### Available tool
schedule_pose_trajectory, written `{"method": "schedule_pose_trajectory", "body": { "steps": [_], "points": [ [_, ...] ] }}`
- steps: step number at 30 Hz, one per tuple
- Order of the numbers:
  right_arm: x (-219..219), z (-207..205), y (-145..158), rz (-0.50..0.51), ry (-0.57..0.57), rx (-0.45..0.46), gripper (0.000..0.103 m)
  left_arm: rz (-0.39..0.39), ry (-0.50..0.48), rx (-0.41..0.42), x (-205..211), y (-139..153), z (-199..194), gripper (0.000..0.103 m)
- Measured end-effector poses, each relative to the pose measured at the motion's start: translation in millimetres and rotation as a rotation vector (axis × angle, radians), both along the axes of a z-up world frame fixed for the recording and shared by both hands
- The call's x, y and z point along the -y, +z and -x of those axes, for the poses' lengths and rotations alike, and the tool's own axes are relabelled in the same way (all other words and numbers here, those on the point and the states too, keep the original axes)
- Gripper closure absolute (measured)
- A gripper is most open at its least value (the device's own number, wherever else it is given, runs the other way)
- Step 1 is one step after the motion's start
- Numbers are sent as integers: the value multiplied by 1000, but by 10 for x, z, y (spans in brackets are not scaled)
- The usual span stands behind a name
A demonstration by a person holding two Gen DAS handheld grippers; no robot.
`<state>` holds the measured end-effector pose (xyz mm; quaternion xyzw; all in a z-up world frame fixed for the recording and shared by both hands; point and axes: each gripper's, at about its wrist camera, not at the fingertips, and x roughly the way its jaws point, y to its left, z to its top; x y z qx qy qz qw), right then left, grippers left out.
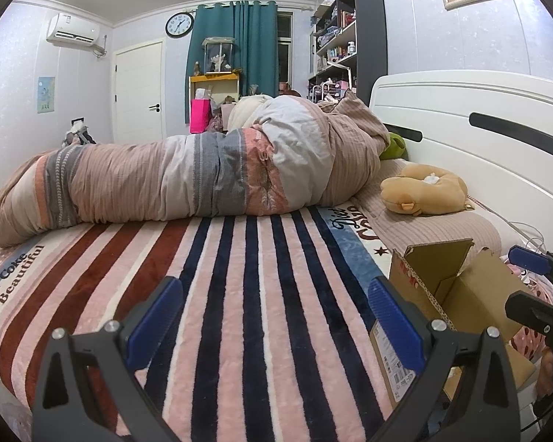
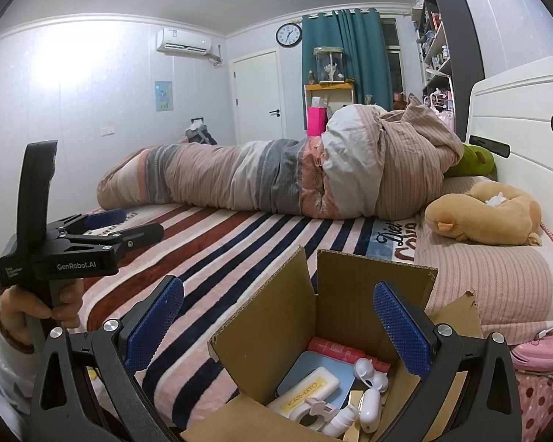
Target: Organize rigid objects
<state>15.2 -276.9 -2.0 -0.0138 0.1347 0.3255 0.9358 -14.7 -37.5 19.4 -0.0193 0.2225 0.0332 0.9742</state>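
An open cardboard box [image 2: 350, 294] sits on the striped blanket at the bed's near right. Inside lie a white KATO-KATO case [image 2: 308, 390], a red tube [image 2: 333, 348], a pale blue flat piece [image 2: 313, 364] and white plastic items [image 2: 368, 386]. My right gripper [image 2: 278, 328] hangs open just above the box mouth, nothing between its blue pads [image 2: 402, 331]. My left gripper [image 1: 276, 320] is open and empty over the blanket, left of the box [image 1: 461, 287]. In the right wrist view the left gripper [image 2: 129, 224] shows at far left, held by a hand [image 2: 37, 305].
A rolled duvet [image 1: 202, 176] lies across the far side of the bed. A tan plush toy [image 2: 486, 217] rests on the pillow by the white headboard [image 1: 479, 118]. A pink object [image 2: 538, 351] lies at the right bed edge. Striped blanket [image 1: 258, 276] spreads between grippers and duvet.
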Motion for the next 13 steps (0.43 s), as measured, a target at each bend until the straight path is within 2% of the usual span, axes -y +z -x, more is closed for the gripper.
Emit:
{"method": "schedule_pose_trajectory", "body": {
  "steps": [13],
  "points": [
    [6, -10, -7, -1, 1, -2, 0, -1, 7, -3, -26, -19, 18, 3]
  ]
}}
